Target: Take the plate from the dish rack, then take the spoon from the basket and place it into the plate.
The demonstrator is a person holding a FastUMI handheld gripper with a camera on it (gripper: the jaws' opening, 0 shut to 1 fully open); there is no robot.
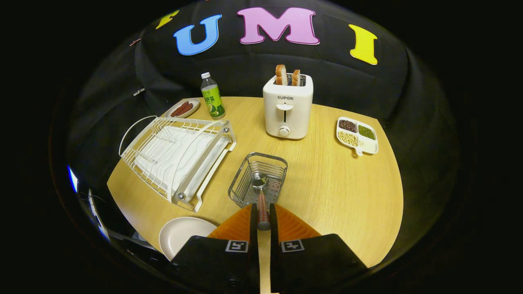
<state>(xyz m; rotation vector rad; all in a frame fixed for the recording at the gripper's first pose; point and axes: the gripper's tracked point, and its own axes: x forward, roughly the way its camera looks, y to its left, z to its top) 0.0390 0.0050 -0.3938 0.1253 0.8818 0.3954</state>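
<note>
My gripper (263, 215) is shut on the spoon (261, 196), both fingers pressing its reddish-brown handle. The spoon's metal bowl hangs over the wire basket (245, 192), which stands just ahead of the fingers. The pale round plate (179, 236) lies flat on the wooden table at the near edge, to the left of my fingers. The white dish rack (175, 157) sits further back on the left with no plate in it.
A white toaster (288, 107) with two bread slices stands beyond the basket. A divided dish of beans (356, 135) lies to its right. A green bottle (212, 97) and a small dish of sausages (183, 108) sit behind the rack. Bare tabletop (347, 196) spreads to the right.
</note>
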